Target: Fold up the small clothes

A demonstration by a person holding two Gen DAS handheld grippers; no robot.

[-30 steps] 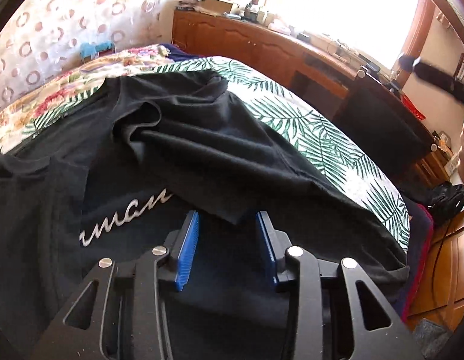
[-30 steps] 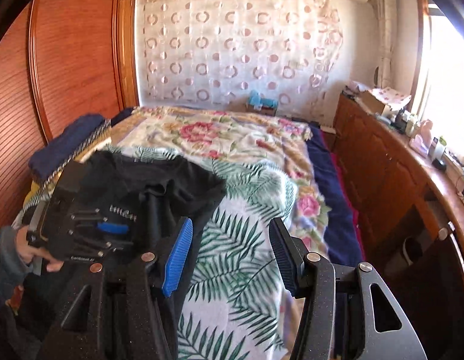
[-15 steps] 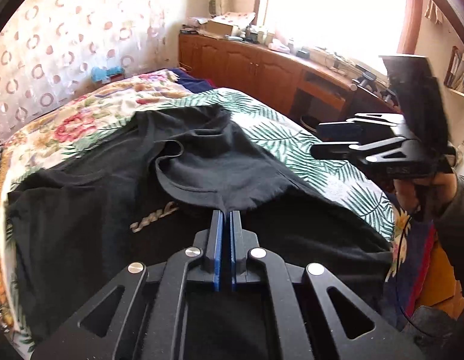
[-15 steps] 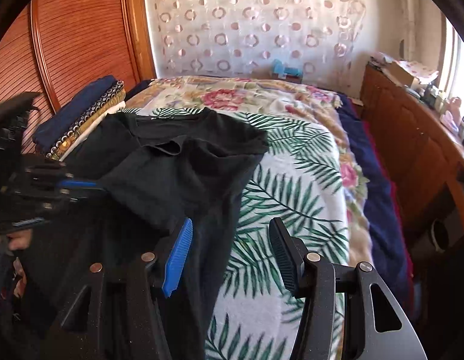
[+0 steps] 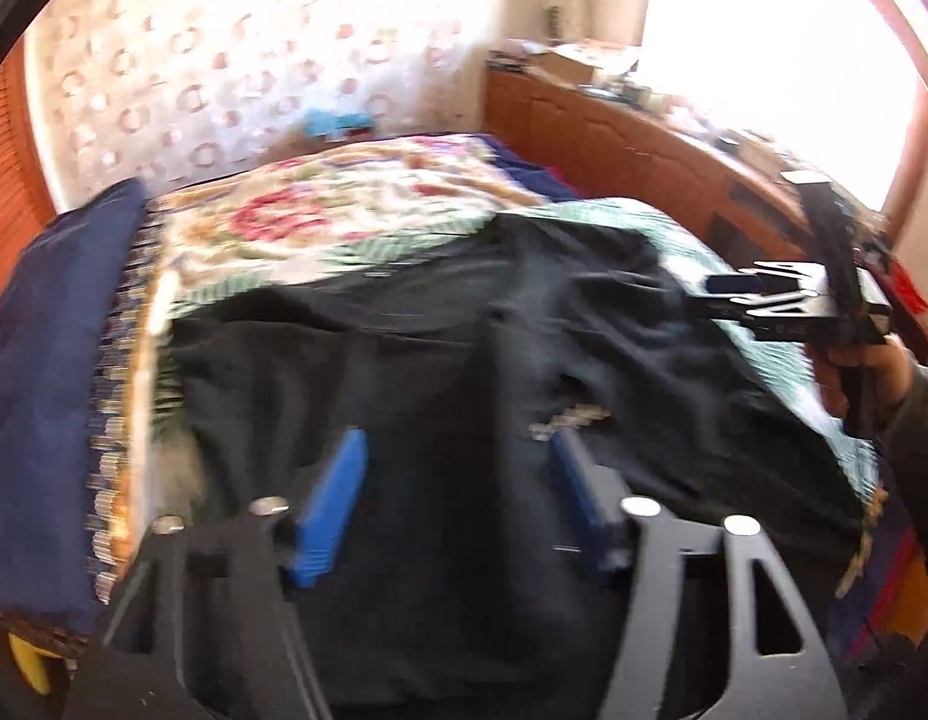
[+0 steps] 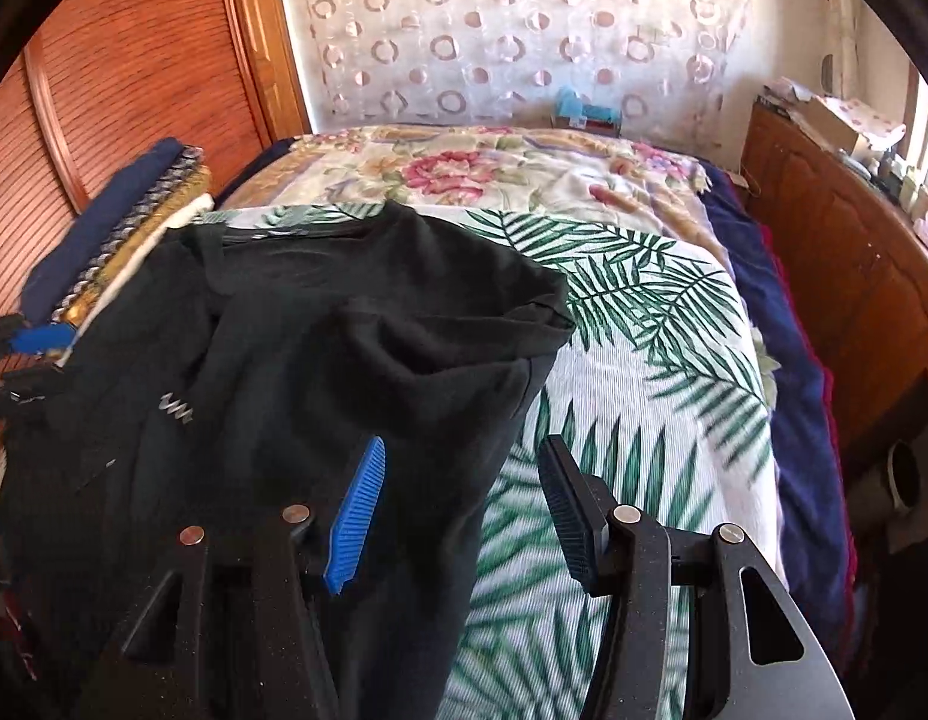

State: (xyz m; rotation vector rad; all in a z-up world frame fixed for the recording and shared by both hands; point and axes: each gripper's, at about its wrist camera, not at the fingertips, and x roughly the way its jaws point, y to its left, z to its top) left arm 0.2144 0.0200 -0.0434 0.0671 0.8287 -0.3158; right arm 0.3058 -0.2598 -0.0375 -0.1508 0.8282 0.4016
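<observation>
Centre frame in both wrist views: black T-shirt (image 5: 440,372) (image 6: 320,372), rumpled and partly folded over itself on palm-leaf bedspread (image 6: 643,360), scrap of white lettering showing. Lower centre of left view: left gripper (image 5: 458,498), blue pads (image 5: 332,504) just spread wide apart above dark cloth, nothing pinched between them. Lower centre of right view: right gripper (image 6: 464,504), jaws about half open, empty, poised over shirt's right edge where black meets leaf print. Same right gripper (image 5: 787,306) at right edge of left view, gripped by a hand (image 5: 865,372). Upper frame: floral quilt (image 6: 464,174), circle-patterned curtain (image 6: 523,30). Left: stacked folded linens (image 6: 116,228), wooden wardrobe (image 6: 128,60). Right: wooden cabinets (image 6: 841,240).
</observation>
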